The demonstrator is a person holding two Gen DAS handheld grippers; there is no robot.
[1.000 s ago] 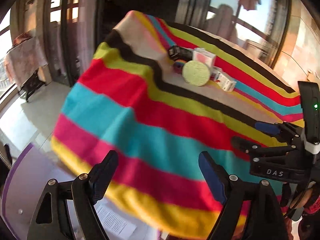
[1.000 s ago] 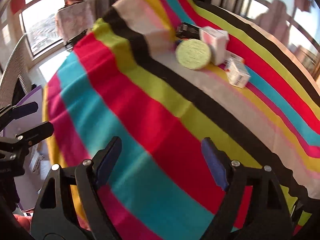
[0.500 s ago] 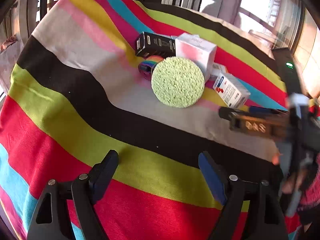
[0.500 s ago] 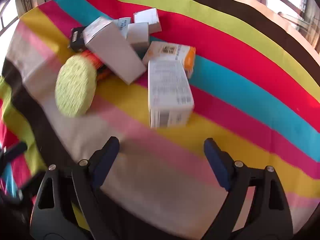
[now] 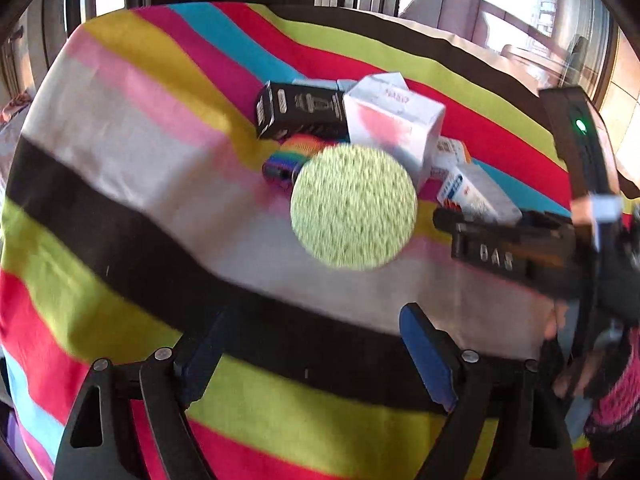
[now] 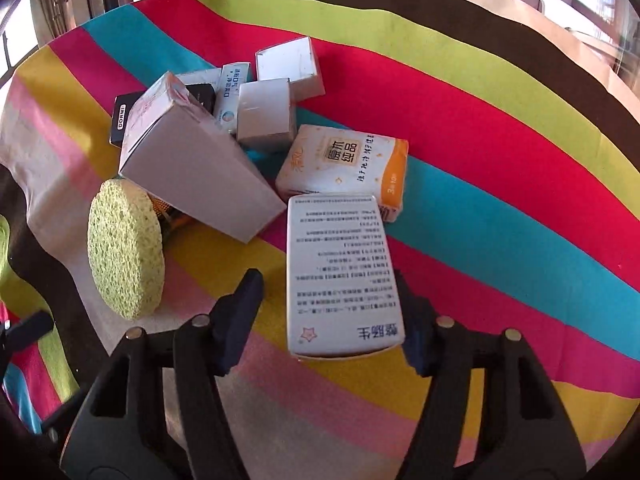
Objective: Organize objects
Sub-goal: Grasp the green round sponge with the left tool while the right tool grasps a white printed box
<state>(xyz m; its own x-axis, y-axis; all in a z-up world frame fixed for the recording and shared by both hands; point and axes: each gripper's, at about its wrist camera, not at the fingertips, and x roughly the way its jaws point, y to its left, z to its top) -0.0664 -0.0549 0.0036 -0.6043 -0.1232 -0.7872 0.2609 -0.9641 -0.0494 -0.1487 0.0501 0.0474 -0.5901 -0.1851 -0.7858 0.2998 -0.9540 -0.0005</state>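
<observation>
You are straddling the white printed box [image 6: 340, 272] at frame centre with the spread right gripper [image 6: 328, 312]; its left finger risks nudging the green sponge [image 6: 124, 252], while the left gripper [image 5: 312, 344] is hanging spread.

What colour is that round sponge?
Pale yellow-green; the round sponge shows best in the left wrist view.

White printed box [image 6: 340, 272] lying flat, round green sponge [image 6: 124, 252] tilted, cluttered boxes [image 6: 256, 112] behind

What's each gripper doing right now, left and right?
Left gripper: open, empty, short of the green sponge.
Right gripper: open, straddling the white text box, not clamped.
</observation>
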